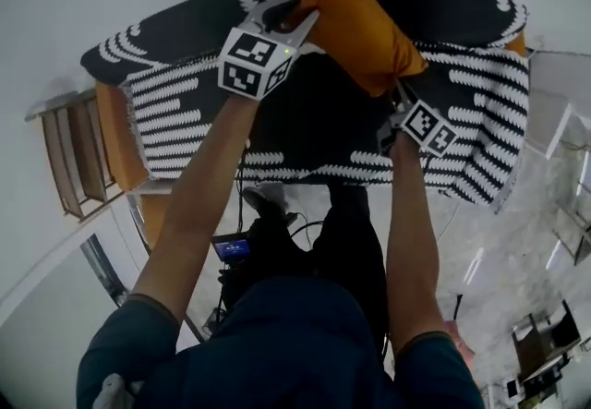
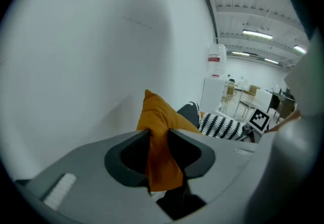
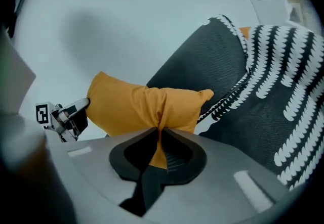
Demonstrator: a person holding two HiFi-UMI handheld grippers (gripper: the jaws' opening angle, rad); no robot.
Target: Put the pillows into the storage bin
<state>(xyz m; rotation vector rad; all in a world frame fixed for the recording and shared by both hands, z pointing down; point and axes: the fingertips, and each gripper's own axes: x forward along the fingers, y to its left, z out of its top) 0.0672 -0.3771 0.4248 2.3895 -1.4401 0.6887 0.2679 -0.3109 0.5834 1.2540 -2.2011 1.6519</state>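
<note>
White-walled room, black-and-white patterned sofa throw [image 1: 175, 112] at upper centre. Above it, left gripper [image 1: 294, 18] and right gripper [image 1: 399, 95] clamping opposite corners of plump orange fabric pillow [image 1: 355, 24]. Lifting step in hand; next needing carry to storage bin, unseen.

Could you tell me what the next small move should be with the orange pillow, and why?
Probably hold both grips and swing the pillow clear of the sofa, looking for the bin. The left gripper and right gripper are each shut on a pillow edge, it hangs between them above the seat, and no bin shows in any view.
</note>
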